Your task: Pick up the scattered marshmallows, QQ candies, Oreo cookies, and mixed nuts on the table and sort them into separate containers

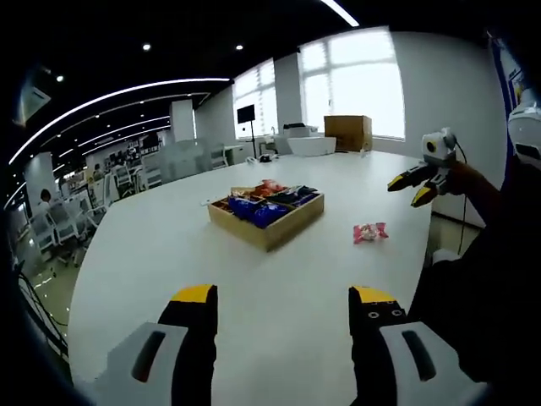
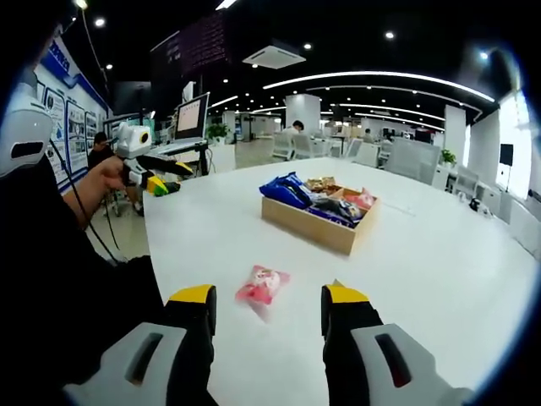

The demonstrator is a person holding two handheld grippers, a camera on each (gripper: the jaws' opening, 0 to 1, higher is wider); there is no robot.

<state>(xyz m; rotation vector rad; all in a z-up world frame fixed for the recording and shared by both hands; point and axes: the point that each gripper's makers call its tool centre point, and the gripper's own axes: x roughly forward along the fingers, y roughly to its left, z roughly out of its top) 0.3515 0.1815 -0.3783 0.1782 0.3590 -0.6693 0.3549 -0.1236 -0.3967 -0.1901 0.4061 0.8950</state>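
Yellow-tipped and spread wide with nothing between its jaws, the right claw hovers low over the white table, and just ahead of its tips lies a small pink snack packet, flat on the surface. In the left gripper view the same packet sits off to one side of the wooden tray, apart from it, while the left claw hangs equally wide and empty, well back from both. The tray already holds a jumble of blue, purple and reddish wrappers; how it is divided I cannot make out. That pink packet looks light and puffy, a crinkly film pillow that would likely slide on the smooth top if nudged, and whatever is inside may be soft. I would pinch it across its narrow middle or by a sealed end, closing gently so it does not squirt out or crush.
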